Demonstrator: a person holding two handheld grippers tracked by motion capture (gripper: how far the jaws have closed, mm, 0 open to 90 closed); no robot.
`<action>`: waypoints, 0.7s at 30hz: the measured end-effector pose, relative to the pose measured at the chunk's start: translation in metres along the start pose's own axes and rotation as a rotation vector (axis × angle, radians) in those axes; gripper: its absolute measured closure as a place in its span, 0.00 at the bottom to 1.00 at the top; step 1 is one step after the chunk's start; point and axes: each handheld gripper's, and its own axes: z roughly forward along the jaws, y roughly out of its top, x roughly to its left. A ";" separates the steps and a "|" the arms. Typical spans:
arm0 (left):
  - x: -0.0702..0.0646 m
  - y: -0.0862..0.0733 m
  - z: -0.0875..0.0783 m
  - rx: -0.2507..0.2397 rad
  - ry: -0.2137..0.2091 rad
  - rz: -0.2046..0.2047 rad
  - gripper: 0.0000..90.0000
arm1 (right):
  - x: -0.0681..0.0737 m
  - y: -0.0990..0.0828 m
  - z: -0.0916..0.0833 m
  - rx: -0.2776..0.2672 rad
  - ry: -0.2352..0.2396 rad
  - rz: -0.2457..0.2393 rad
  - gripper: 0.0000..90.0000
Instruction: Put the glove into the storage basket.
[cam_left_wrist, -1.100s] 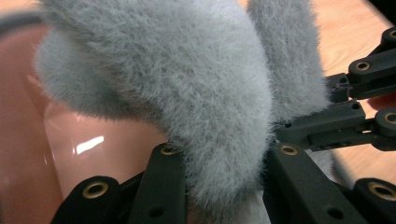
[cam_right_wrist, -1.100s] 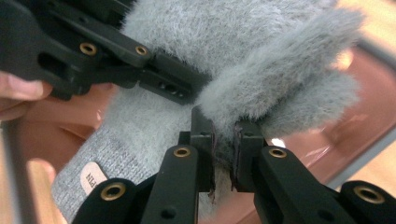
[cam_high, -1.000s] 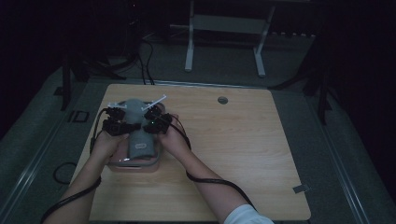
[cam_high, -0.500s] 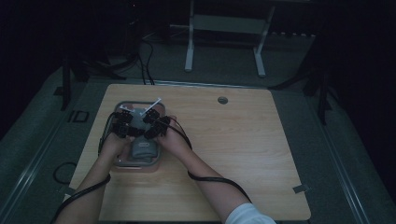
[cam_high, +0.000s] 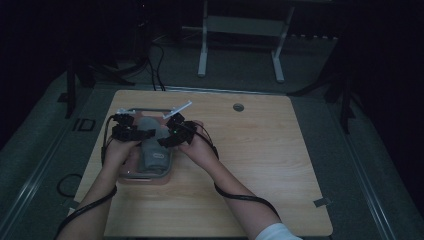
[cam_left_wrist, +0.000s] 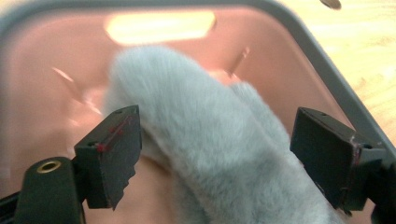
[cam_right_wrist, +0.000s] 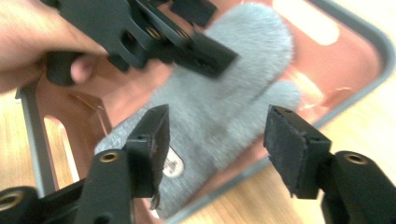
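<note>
While both claws stand spread, the grey fleece mitten (cam_left_wrist: 219, 154) in the pink tray (cam_left_wrist: 42, 84) is judged soft and light; its cuff (cam_right_wrist: 140, 154) is best pinched.

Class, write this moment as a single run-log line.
left gripper: open, straddling grey mitten | right gripper: open, over mitten | mitten: in pink tray | table: wooden

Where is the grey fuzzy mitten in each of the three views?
High view: mitten lies left of centre, between both grippers.
Left gripper view: mitten fills the centre, between the open jaws.
Right gripper view: mitten runs diagonally through the centre.
Shared landmark: the pink tray under it.
</note>
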 end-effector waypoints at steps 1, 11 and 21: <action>-0.001 0.000 -0.003 -0.010 -0.002 0.002 0.19 | -0.002 -0.002 -0.004 -0.010 0.009 -0.001 0.41; -0.028 -0.006 -0.041 -0.099 -0.059 0.102 0.18 | -0.020 -0.026 -0.033 -0.016 0.037 -0.017 0.19; -0.082 -0.017 -0.047 -0.114 -0.181 0.227 0.18 | -0.033 -0.054 -0.055 -0.045 0.004 -0.037 0.19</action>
